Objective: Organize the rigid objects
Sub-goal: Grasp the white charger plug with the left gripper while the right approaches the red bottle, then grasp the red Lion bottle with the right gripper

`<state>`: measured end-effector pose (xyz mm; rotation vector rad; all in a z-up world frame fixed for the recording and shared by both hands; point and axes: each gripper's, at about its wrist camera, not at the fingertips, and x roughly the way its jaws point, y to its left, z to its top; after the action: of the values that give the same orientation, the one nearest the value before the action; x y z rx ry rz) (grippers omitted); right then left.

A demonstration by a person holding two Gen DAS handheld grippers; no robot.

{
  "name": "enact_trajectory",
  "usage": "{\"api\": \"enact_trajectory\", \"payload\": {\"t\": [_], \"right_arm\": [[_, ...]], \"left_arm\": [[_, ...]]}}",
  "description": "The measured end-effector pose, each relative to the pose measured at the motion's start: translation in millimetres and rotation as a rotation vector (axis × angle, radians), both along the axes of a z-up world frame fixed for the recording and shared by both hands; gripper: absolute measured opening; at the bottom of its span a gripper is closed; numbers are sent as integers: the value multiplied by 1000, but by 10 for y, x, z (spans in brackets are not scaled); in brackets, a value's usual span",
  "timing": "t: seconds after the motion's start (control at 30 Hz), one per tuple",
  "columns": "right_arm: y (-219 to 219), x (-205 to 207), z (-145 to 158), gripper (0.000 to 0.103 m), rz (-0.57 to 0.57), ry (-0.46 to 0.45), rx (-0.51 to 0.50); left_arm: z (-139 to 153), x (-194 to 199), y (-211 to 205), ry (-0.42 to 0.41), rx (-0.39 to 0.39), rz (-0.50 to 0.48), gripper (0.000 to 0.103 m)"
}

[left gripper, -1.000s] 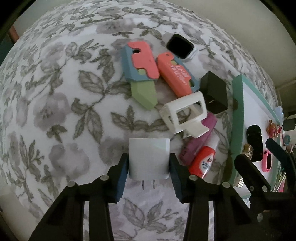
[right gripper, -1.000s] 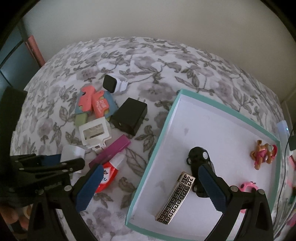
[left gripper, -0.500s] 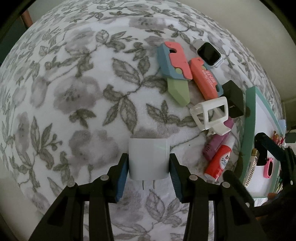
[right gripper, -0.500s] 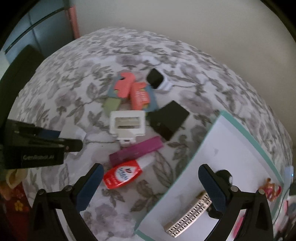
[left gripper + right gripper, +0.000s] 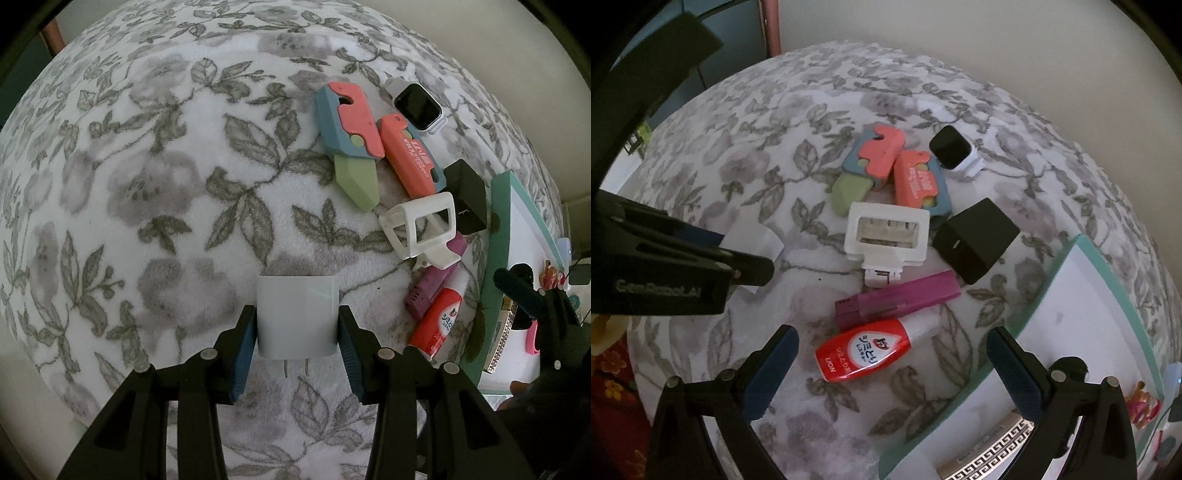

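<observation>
A: The left claw (image 5: 297, 334) is clamped on a white boxy plastic charger plug (image 5: 297, 317), blue pads pressing its two sides, its two metal prongs pointing back toward the camera. It hangs above the grey-and-white floral fleece blanket (image 5: 147, 184).

B: And the right claw (image 5: 892, 350)?

A: Its jaws stand wide apart with nothing between the pads. It hovers over a red squeeze bottle with a white cap and "LION" lettering (image 5: 864, 354), which lies on the blanket.

B: What lies around that bottle?

A: Touching it on the far side is a purple flat plastic stick (image 5: 897, 299). Beyond that sits a white plastic frame clip (image 5: 888, 236), and just beside it a black cube charger (image 5: 975, 240). Farther off are a blue and coral toy knife with a pale green blade (image 5: 871, 162), a coral and blue utility cutter (image 5: 919, 181) touching it, and a white smartwatch body with a black screen (image 5: 955, 151).

B: Where is the box?

A: A shallow white tray with a teal rim (image 5: 1108, 266) lies at the right, near the pile. A gold-patterned flat bar (image 5: 993, 465) rests in its near corner, and a small pink figurine (image 5: 1143, 404) near its right edge.
</observation>
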<state>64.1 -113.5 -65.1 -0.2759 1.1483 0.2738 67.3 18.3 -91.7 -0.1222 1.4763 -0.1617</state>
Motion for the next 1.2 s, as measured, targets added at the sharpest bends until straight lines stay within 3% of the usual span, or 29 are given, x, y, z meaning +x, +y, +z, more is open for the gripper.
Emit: {"api": "enact_trajectory", "payload": {"t": [0.33,0.63,0.93,1.2], "right_arm": [[93,34,-153,103,21,29,7],[125,-25,-186,95,47,65,35],[125,-144,-132,81,69,59,41],[8,-27,-129,77,10,21,43]], "left_arm": [[-17,10,12,-3,-4,3,45],[-58,20,51,1,-19,11,45],[-74,13,51,-1,-17,13,45],[-78,38,56,7,-29,16,45]]}}
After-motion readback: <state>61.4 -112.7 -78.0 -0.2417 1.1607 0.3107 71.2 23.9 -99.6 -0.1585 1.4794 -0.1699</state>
